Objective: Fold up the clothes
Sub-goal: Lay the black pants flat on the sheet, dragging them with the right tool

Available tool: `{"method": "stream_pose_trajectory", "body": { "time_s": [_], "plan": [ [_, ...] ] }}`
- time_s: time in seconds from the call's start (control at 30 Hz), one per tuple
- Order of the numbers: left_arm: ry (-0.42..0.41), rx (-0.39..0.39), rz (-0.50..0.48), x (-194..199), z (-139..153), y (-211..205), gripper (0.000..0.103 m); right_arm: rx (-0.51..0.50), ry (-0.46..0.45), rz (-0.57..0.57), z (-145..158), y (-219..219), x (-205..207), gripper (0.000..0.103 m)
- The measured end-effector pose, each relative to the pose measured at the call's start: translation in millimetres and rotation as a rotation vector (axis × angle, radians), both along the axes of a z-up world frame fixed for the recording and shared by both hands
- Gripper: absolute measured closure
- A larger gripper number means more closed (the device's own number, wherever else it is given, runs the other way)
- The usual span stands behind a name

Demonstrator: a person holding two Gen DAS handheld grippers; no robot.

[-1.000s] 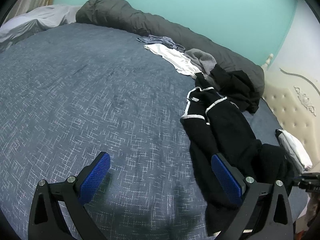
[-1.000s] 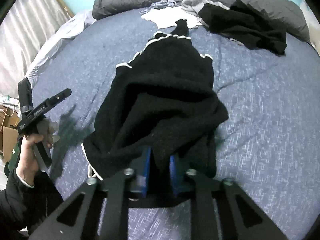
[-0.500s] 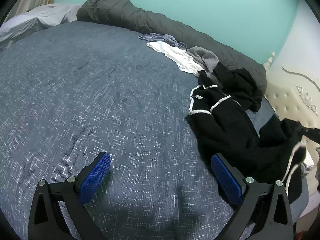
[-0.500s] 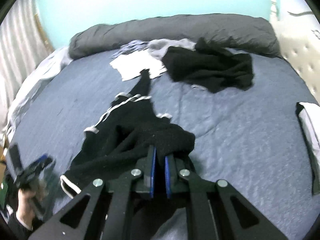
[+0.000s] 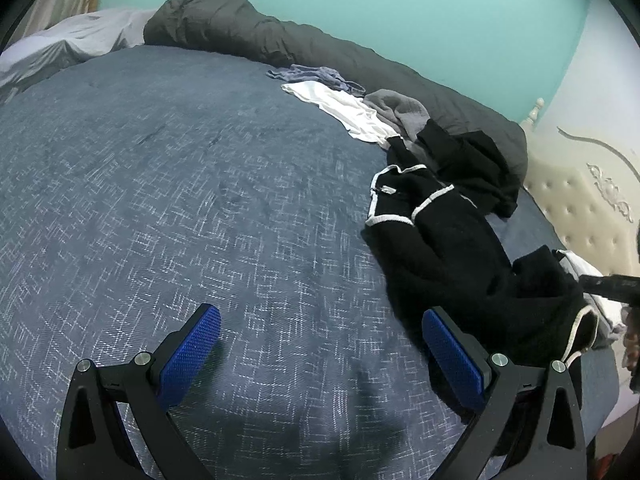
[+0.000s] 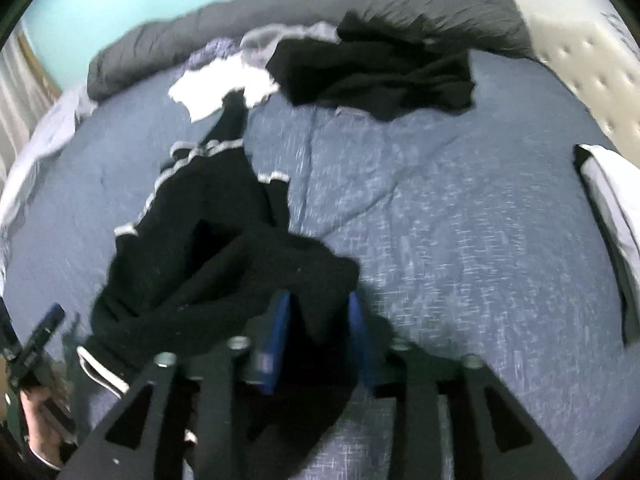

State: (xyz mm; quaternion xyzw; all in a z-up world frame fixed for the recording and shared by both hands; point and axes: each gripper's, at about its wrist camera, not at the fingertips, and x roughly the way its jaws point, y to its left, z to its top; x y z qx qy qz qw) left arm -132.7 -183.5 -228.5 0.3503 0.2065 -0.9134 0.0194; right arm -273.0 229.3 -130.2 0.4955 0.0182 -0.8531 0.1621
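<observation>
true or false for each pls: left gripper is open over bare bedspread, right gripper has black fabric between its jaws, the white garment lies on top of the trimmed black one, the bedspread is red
1. The left gripper is open over bare bedspread: true.
2. The right gripper has the white-trimmed black garment between its jaws: true; they have just been opening.
3. The white garment lies on top of the trimmed black one: false, it lies beyond it.
4. The bedspread is red: false, blue.

- One bed (image 5: 160, 184) with a blue cover.
- One long grey rolled blanket (image 5: 304, 44) at the far side.
- Two black clothes: one with white edges (image 5: 436, 248), one plain (image 5: 476, 164).
- One white cloth (image 5: 340, 108).
- One grey cloth (image 5: 400, 108).
- One purple cloth (image 5: 316, 75).
- Two grippers: left (image 5: 320, 344) and right (image 6: 316, 320).
- One hand (image 6: 38, 420).
</observation>
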Motion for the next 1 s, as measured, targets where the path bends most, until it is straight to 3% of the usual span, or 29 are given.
{"method": "stream_pose_trajectory", "body": {
  "time_s": [0.2, 0.33, 0.5, 0.63, 1.0],
  "plan": [
    [0.008, -0.012, -0.016, 0, 3, 6, 0.0, -0.064, 0.01, 0.114, 17, -15, 35, 0.039],
    [0.025, -0.023, -0.034, 2, 8, 12, 0.0, -0.027, 0.011, 0.231, 15, -40, 61, 0.039],
    [0.042, -0.05, -0.047, 8, 15, 18, 0.0, 0.007, 0.0, 0.294, 7, -52, 75, 0.039],
    [0.058, -0.07, -0.053, 13, 23, 22, 0.0, 0.09, -0.017, 0.356, -8, -61, 82, 0.039],
    [0.103, -0.093, -0.08, 42, 54, 43, 0.0, 0.116, -0.011, 0.302, -21, -45, 80, 0.041]
  ]
}}
